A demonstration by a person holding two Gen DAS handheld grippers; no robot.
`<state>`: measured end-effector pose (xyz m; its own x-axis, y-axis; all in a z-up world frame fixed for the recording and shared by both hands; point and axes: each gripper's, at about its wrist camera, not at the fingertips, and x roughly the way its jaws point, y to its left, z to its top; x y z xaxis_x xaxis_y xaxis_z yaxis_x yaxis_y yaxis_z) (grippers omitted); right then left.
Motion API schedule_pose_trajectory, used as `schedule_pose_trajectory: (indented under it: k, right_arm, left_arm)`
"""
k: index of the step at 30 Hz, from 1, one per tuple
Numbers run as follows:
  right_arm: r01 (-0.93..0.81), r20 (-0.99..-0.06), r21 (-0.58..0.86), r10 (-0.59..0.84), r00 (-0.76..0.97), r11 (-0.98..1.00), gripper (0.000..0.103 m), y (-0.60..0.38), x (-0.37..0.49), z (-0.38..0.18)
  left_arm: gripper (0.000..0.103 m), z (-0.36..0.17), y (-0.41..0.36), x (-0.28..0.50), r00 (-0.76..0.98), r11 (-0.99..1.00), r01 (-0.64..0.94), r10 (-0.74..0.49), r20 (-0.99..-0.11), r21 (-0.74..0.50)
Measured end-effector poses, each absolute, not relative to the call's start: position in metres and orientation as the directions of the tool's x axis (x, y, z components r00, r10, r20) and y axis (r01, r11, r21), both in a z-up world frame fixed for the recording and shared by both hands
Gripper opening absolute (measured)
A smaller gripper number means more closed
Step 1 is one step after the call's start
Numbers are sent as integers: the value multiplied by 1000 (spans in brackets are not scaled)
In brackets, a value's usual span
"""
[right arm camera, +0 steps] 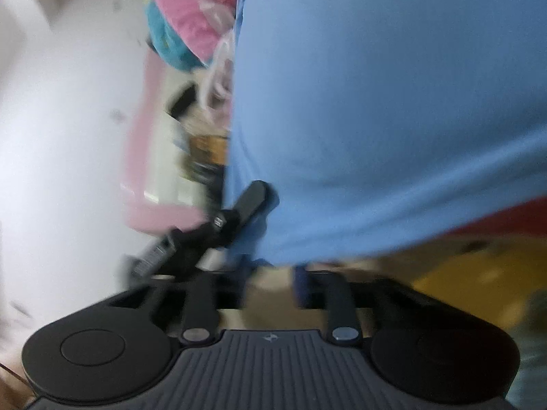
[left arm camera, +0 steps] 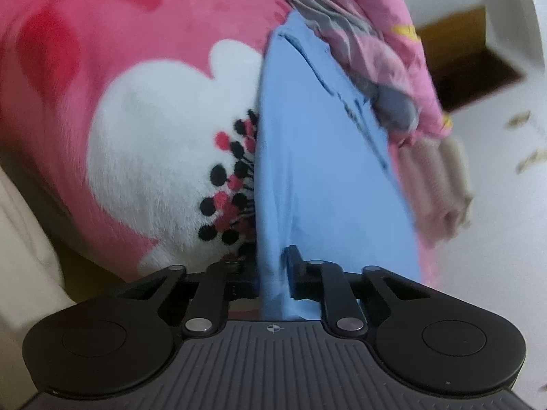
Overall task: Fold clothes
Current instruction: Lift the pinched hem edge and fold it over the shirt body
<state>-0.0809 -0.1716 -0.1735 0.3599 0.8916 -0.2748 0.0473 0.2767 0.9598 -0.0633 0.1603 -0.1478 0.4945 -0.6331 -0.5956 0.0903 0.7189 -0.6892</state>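
A light blue garment (left arm camera: 321,171) runs from the bedding down into my left gripper (left arm camera: 273,273). That gripper is shut, with a fold of the blue cloth pinched between its black fingers. The right wrist view is blurred; there the same blue garment (right arm camera: 376,119) fills the upper right. Its lower edge hangs just above my right gripper (right arm camera: 270,283), whose jaws stand apart with nothing pinched between them. A black finger of the left gripper (right arm camera: 253,201) presses into the cloth's left edge.
A pink fleece blanket with a white flower (left arm camera: 136,119) lies left of the garment. A pink patterned garment (left arm camera: 376,34) and a beige knit piece (left arm camera: 441,184) sit to its right, beside a white floor (left arm camera: 495,222). A pink bin (right arm camera: 143,177) stands by a white wall.
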Motion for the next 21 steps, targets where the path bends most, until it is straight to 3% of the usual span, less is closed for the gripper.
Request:
schedule_pose_trajectory:
  k: [4, 8, 14, 17, 21]
  right_arm:
    - [13, -441, 880, 807, 394, 475, 43, -219, -100, -144]
    - [50, -463, 849, 696, 548, 526, 43, -255, -153, -124]
    - [35, -458, 744, 472, 754, 667, 43, -334, -188, -63]
    - [94, -436, 705, 325, 839, 703, 43, -377, -198, -53]
    - [196, -499, 609, 179, 848, 769, 43, -407, -190, -65]
  left_arm:
    - [10, -132, 142, -67, 509, 828, 180, -540, -670, -531]
    - [9, -128, 127, -68, 525, 877, 222, -476, -706, -426]
    - [9, -126, 124, -69, 519, 892, 222, -449, -727, -393]
    - [10, -123, 119, -68, 515, 902, 222, -430, -741, -370]
    - [10, -120, 113, -68, 513, 916, 217, -402, -758, -339]
